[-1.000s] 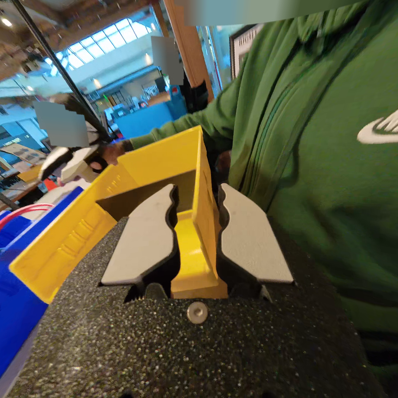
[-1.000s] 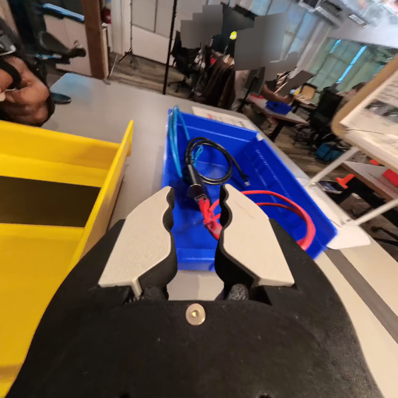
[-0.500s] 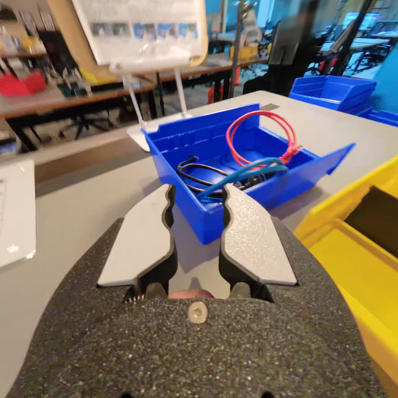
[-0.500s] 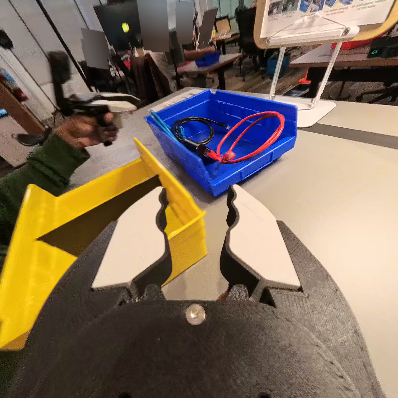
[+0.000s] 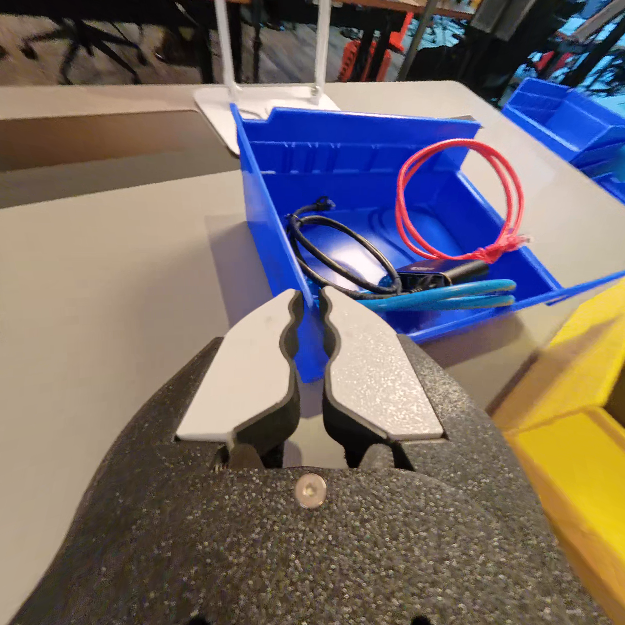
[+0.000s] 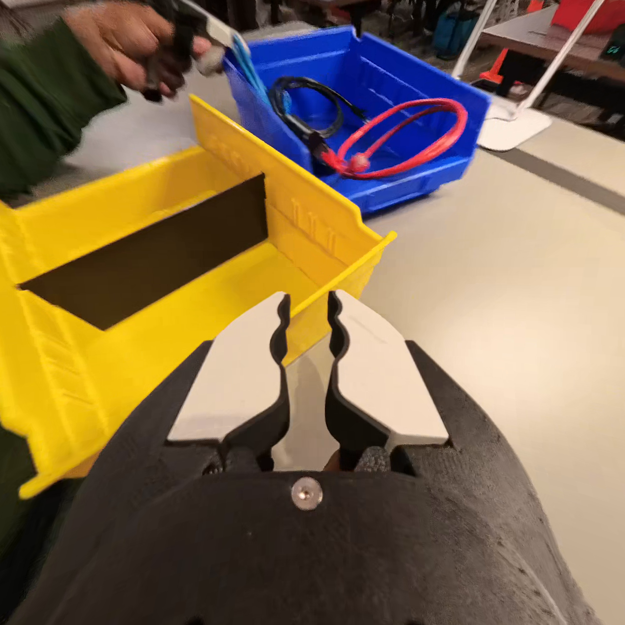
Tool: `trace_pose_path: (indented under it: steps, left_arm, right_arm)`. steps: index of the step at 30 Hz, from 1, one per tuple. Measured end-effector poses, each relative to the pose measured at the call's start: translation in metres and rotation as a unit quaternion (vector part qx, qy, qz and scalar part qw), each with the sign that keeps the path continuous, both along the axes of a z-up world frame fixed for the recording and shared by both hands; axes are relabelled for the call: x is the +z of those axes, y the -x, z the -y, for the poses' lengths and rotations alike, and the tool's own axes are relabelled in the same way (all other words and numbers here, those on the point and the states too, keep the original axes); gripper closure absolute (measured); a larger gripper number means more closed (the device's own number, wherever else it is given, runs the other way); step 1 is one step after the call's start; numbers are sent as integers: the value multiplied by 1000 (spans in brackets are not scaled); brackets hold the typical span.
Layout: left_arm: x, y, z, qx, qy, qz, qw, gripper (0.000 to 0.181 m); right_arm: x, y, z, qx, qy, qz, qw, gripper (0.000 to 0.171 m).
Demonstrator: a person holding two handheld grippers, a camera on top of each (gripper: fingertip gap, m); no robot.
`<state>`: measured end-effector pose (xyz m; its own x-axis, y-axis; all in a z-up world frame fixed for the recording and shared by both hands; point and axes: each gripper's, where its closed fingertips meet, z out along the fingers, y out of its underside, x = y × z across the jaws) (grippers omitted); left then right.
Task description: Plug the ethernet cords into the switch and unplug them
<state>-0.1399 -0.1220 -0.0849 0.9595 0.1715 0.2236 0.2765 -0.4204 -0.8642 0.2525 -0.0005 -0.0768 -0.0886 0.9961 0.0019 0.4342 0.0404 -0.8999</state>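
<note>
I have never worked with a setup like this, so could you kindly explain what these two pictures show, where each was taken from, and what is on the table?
There is no robot here: a person holds a two-finger tool in each hand, and each tool carries a camera looking forward along its fingers.

The left wrist view shows the left tool pointing at a blue bin on the grey table. In the bin lie a red cable, a black cable, a blue cable and a small black box, likely the switch.

The right wrist view shows the right tool over the corner of a yellow bin with a dark divider. Farther off, the person's hand holds the left tool at the blue bin's edge.

Both tools have a gap between their fingers and hold nothing.
</note>
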Motion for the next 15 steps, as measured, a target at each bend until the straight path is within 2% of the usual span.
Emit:
trace_pose_path:
  steps: [3,9,12,15]
  left_arm:
    - [1,15,20,9,0,-21,1000,173]
    - [0,42,77,-27,18,-105,994,170]
    - [-1,55,109,-40,35,-137,989,167]
    - [-1,80,141,-19,67,-182,981,162]
  right_arm:
    - [1,1,-38,-16,-62,51,997,152]
    - [0,1,-109,-6,-149,159,976,162]
    - [-1,5,-143,-2,-194,192,962,163]
    - [1,10,-175,-8,-242,210,947,165]
